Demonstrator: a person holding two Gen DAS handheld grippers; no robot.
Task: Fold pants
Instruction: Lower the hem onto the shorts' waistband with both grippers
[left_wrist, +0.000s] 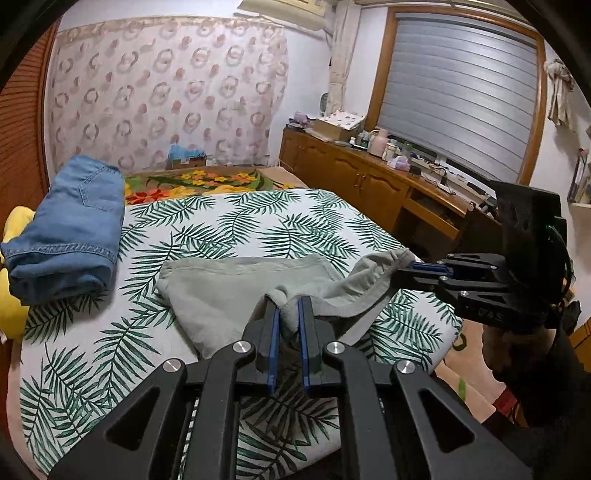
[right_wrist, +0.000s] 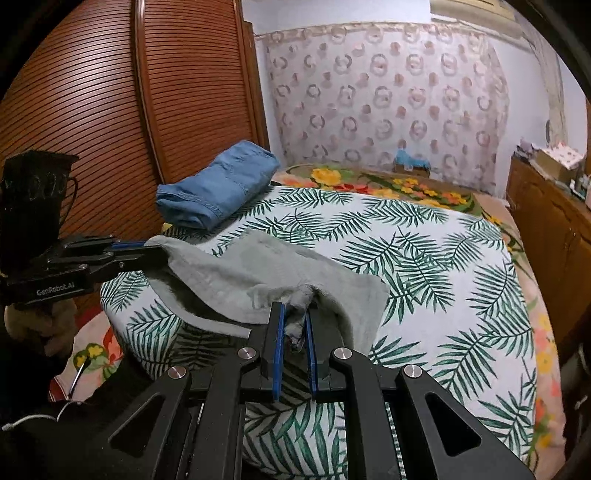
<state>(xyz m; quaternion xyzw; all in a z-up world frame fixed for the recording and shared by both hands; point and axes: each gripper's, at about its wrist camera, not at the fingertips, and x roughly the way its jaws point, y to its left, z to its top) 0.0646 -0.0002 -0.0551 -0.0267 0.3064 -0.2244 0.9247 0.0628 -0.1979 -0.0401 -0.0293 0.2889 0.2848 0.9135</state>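
Observation:
Grey pants (left_wrist: 236, 291) lie partly folded on a palm-leaf sheet (left_wrist: 258, 225) on the bed. My left gripper (left_wrist: 290, 314) is shut on a bunched edge of the pants near the bed's front. My right gripper (left_wrist: 410, 267) is shut on the other end of that edge, held up to the right. In the right wrist view my right gripper (right_wrist: 295, 321) pinches grey cloth (right_wrist: 258, 273), and my left gripper (right_wrist: 155, 249) holds the far left corner. The edge hangs lifted between both grippers.
Folded blue jeans (left_wrist: 70, 229) lie at the bed's far left beside something yellow (left_wrist: 14, 229). A flowered blanket (left_wrist: 207, 181) lies at the head. A wooden cabinet (left_wrist: 369, 177) with clutter runs along the right. A slatted wardrobe door (right_wrist: 110, 110) stands left.

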